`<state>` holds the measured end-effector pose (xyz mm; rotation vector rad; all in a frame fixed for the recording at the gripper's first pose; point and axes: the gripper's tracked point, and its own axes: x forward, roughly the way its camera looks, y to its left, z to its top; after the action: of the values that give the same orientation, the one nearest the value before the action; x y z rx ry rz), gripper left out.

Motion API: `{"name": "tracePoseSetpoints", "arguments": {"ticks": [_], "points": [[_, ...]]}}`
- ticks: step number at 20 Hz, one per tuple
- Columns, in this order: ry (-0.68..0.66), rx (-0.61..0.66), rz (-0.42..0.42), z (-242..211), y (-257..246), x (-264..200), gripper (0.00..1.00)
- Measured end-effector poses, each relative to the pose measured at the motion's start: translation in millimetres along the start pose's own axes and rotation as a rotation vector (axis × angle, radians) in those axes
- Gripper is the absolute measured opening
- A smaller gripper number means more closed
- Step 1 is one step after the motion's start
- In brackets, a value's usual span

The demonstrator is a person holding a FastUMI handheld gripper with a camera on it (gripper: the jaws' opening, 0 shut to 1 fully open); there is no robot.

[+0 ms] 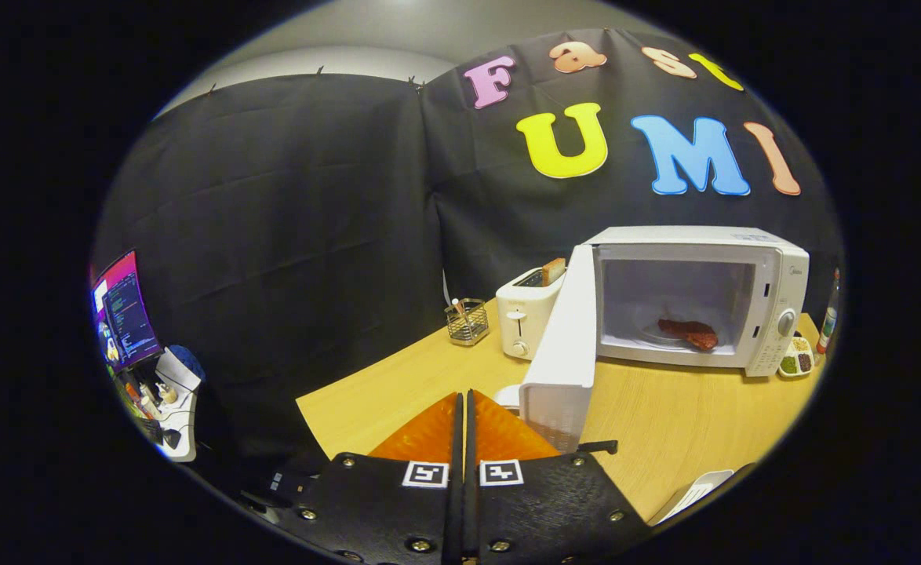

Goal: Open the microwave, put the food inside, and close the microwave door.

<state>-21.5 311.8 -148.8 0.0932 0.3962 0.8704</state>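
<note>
The claw (pixel 464 408) sat low over the near edge of the wooden counter (pixel 664 424), its two fingers pressed together with only a thin seam between them and nothing in their grip. Just ahead and slightly right of the fingertips stood the free edge of the white microwave door (pixel 564 353), swung wide open toward the claw. Beyond it the microwave (pixel 770 302) rested on the counter with its cavity exposed, and the food (pixel 689 332), a reddish piece, lay inside on the turntable. Left of the microwave stood a white toaster (pixel 525 314) with a slice of toast (pixel 553 271) poking from a slot, and farther left a small wire holder (pixel 467 321). A tray of small condiment cups (pixel 796 359) sat by the microwave's right corner.
</note>
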Motion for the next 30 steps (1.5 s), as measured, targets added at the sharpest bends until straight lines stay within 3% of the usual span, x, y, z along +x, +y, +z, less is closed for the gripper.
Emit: {"name": "tracePoseSetpoints", "arguments": {"ticks": [6, 18, 30], "points": [[0.016, -0.014, -0.050, 0.2, -43.7, -8.5, 0.01], [0.006, 0.027, -0.236, 15.2, -178.7, -14.8, 0.01], [0.001, 0.057, -0.380, 32.5, -298.6, 19.2, 0.00]]}}
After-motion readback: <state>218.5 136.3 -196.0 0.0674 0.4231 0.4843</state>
